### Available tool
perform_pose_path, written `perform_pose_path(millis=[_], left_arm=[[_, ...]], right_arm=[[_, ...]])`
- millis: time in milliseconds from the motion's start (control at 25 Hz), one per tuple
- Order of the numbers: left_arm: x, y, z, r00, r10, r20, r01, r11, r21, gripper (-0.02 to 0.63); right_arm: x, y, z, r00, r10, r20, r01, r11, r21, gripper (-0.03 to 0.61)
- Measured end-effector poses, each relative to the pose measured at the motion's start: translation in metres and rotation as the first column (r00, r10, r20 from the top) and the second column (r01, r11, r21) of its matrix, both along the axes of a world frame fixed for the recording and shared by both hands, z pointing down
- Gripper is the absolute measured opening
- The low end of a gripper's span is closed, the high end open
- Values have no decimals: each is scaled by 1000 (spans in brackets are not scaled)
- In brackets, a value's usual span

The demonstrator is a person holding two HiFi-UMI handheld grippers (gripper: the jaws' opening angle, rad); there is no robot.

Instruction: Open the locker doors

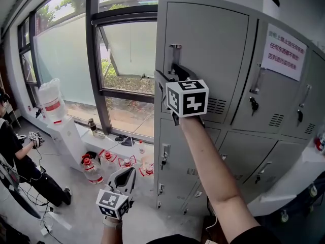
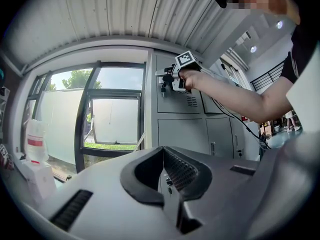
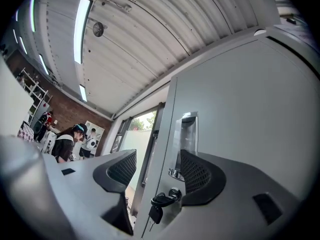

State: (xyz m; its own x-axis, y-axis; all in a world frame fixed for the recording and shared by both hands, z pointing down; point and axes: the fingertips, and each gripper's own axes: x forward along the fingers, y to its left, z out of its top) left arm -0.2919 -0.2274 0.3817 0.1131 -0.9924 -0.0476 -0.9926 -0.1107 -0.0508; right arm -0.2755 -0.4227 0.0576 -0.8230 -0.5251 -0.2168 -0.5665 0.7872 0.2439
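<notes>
We hold the right gripper (image 1: 170, 73) up at the top-left door (image 1: 208, 44) of the grey lockers (image 1: 244, 151), which stand just right of the window (image 1: 127, 50). Seen from the right gripper (image 3: 157, 166), its jaws stand wide apart and press on nothing. One jaw is out past the door's left edge and the other in front of the door face. The door's recessed metal handle (image 3: 187, 134) and a black key (image 3: 161, 202) hanging in the lock show between them. We cannot tell whether this door is ajar; the other doors along the bank are closed, and a paper notice (image 1: 284, 52) is stuck on an upper one.

Our left gripper (image 1: 129, 172) hangs low in front of us, well apart from the lockers, its jaws together and empty (image 2: 164, 153). Below the window sill, red-capped water bottles (image 1: 94, 169) sit on the floor. A person (image 1: 15, 151) stands at the far left.
</notes>
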Motion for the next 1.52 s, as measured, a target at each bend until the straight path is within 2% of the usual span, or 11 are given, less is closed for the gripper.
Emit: perform_pose_path(millis=[240, 440, 800, 1160, 1360, 1520], left_arm=[[-2, 4, 2, 1000, -2, -6, 2, 1000, 2, 18], [-5, 7, 4, 1000, -4, -17, 4, 1000, 3, 18], [-1, 8, 5, 999, 24, -29, -24, 1000, 7, 18], [13, 9, 13, 993, 113, -41, -113, 994, -1, 18], [27, 6, 14, 983, 177, -45, -176, 984, 10, 18], [42, 2, 18, 973, 227, -44, -227, 974, 2, 18]], right_arm=[[-5, -5, -4, 999, 44, 3, -44, 999, -5, 282], [-3, -5, -4, 999, 33, 28, -33, 999, -19, 268], [7, 14, -3, 999, 4, 32, -4, 1000, 10, 197], [34, 46, -6, 998, -12, 65, 12, 1000, -8, 64], [46, 67, -6, 998, -36, 47, 35, 999, 15, 64], [62, 87, -6, 995, -80, 67, 79, 997, 19, 61]])
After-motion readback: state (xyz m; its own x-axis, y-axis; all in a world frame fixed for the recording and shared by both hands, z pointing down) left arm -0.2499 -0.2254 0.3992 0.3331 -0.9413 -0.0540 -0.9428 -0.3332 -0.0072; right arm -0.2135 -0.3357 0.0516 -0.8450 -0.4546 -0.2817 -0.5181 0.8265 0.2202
